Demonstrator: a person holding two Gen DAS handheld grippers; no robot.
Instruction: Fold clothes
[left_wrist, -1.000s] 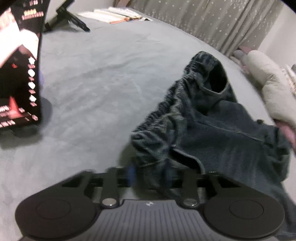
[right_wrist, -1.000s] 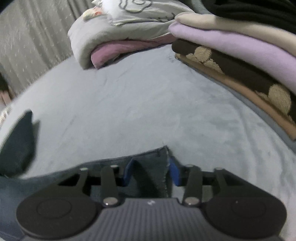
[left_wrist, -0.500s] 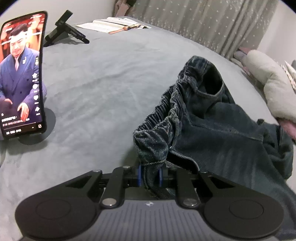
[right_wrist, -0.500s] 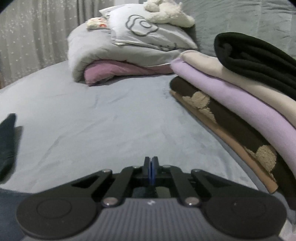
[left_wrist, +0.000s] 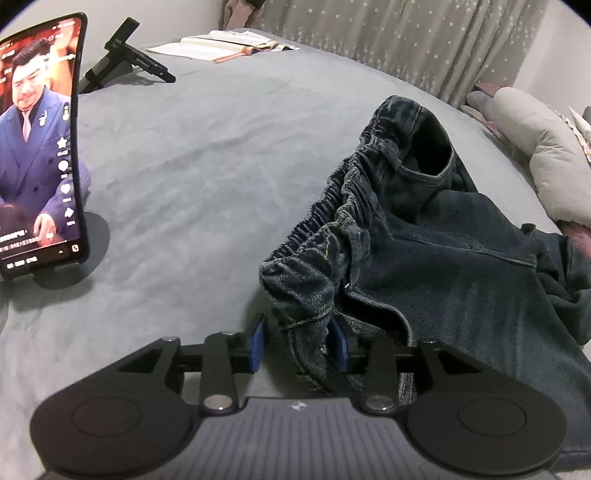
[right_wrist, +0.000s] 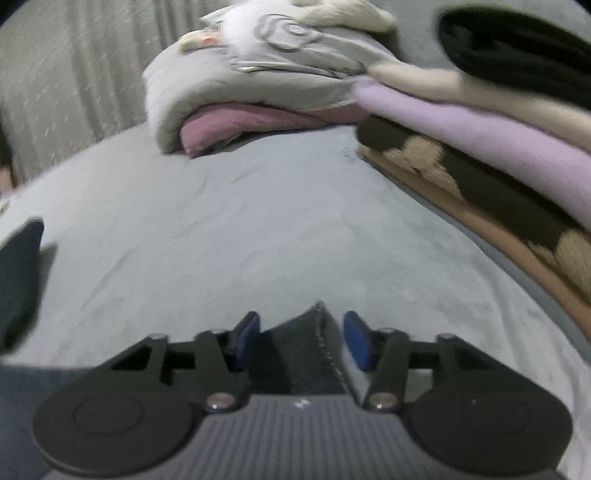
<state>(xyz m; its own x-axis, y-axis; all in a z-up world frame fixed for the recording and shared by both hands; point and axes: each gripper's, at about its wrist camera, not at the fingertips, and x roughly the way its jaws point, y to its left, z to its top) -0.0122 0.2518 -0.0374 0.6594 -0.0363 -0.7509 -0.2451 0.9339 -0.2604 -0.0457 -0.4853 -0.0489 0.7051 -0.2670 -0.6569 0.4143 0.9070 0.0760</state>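
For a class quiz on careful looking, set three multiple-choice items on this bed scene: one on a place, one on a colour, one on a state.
1. Where does the phone stand?
A. left of the jeans
B. on the jeans
C. on the folded pile

2. What colour are the jeans?
A. red
B. dark blue
C. white

3. How does the left gripper stand?
A. clamped flat with nothing between
B. jaws apart around the waistband
C. out of view

Answers:
1 A: it stands upright on the grey bed, apart.
2 B: dark denim.
3 B: the jaws are opening, denim between them.
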